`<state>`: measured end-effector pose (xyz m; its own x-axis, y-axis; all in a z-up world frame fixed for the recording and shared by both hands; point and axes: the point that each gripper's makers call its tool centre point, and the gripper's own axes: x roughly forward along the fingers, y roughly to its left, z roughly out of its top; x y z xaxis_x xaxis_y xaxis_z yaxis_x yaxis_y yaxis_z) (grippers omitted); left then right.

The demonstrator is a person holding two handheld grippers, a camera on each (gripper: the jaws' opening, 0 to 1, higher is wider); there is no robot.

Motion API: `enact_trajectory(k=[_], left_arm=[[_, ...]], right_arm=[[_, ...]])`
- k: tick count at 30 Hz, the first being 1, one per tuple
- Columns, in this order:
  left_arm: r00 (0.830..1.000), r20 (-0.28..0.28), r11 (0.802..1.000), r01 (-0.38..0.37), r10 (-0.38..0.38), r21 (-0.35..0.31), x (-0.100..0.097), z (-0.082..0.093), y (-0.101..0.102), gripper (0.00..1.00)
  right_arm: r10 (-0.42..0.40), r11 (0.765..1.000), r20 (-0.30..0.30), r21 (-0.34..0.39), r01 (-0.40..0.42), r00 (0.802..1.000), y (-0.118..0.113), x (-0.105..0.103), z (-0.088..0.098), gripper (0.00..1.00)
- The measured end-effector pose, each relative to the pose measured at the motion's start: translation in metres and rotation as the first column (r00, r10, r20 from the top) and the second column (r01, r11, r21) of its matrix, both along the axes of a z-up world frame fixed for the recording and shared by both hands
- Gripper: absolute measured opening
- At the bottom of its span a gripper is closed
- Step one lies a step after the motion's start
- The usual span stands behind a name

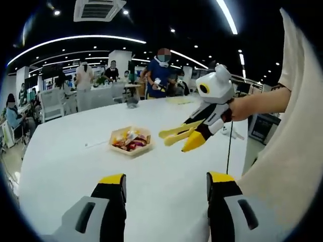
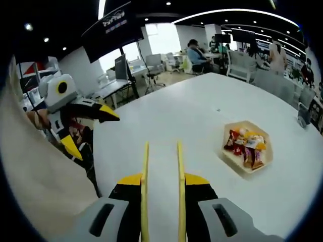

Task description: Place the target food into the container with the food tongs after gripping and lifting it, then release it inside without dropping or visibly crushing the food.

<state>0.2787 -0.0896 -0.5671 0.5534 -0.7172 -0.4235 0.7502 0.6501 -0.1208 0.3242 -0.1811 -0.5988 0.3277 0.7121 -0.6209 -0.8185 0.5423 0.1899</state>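
Left gripper view: white table [image 1: 151, 191] is seen across most of the frame, w/ an office behind it — desks, chairs, several people standing at the far side. Near table centre a shallow tan container [image 1: 130, 140] is set flat on the top, packed w/ small wrapped snacks [image 1: 130, 139] in red, yellow and white. The left gripper [image 1: 165, 182] rises from the bottom edge; its black, yellow-tipped jaws are spread wide, nothing between them, bare table in the gap. From the right the right gripper [image 1: 187, 136] is held out above the table by a hand [image 1: 241, 107], w/ a cream sleeve [image 1: 287, 151] along that side. Yellow food tongs [image 1: 174, 134] are clamped in its jaws, the two blades pointing toward the container but well apart from it, tips clear of the table.

Right gripper view: same table [image 2: 202, 116]; container [image 2: 248, 146] at right, w/ the snacks [image 2: 247, 143] inside it. The right gripper [image 2: 162, 184] is seen at bottom centre, jaws closed in on the tongs [image 2: 162, 171]; the blades run forward as two thin yellow strips w/ a narrow gap, no food between them. The blade tips are left of the container, not touching it. At left the left gripper [image 2: 90, 127] is seen in the air beside the table edge, jaws wide, held empty.
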Motion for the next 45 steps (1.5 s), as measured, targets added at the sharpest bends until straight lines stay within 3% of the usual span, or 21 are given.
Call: enact_trajectory(k=[10,21,27,45], left_arm=[[1.0,-0.001,1.0,0.026,-0.026,0.011,-0.003,-0.002,-0.004,0.53],[0.999,-0.007,0.999,0.031,-0.031,0.018,-0.003,-0.004,-0.006,0.48],[0.999,-0.012,0.999,0.045,-0.045,0.021,-0.005,-0.004,-0.007,0.4],[0.992,0.013,0.992,0.124,-0.124,0.02,-0.013,0.003,-0.023,0.23]], right_arm=[[0.08,0.996,0.006,0.036,-0.081,0.997,0.016,-0.013,0.008,0.28],[0.165,0.985,0.015,0.041,-0.165,0.986,0.03,-0.03,0.004,0.28],[0.217,0.974,0.017,0.068,-0.218,0.976,0.036,-0.037,0.009,0.28],[0.346,0.937,0.016,0.046,-0.346,0.938,0.044,-0.054,0.011,0.29]])
